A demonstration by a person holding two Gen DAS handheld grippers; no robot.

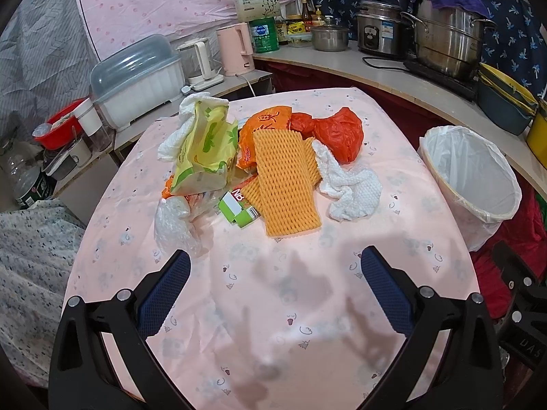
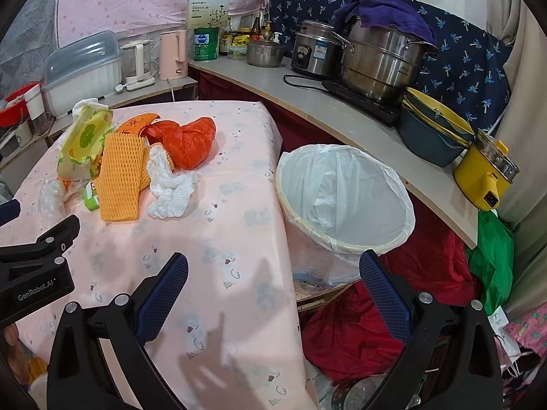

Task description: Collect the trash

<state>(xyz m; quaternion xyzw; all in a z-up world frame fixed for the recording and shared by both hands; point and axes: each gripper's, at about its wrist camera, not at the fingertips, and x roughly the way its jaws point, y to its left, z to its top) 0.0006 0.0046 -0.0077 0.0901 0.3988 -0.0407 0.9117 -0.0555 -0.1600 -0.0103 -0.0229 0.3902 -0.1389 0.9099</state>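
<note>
A heap of trash lies on the pink-clothed table (image 1: 273,307): an orange foam net (image 1: 283,184), a crumpled white paper towel (image 1: 352,188), a red plastic bag (image 1: 338,133), a yellow-green wrapper (image 1: 205,150), a small green carton (image 1: 239,208) and a clear plastic bag (image 1: 174,225). A bin lined with a white bag (image 1: 475,177) stands off the table's right edge. My left gripper (image 1: 275,266) is open and empty, short of the heap. My right gripper (image 2: 273,270) is open and empty, over the table's right edge beside the bin (image 2: 345,198). The net (image 2: 119,181) and towel (image 2: 171,194) lie to its far left.
A counter (image 2: 342,109) behind and to the right holds steel pots (image 2: 379,58), a rice cooker (image 2: 318,51), stacked bowls (image 2: 434,136) and a yellow pot (image 2: 485,174). Kettles and a dish box (image 1: 136,75) stand at the back left. Red and green cloth (image 2: 427,280) lies under the bin.
</note>
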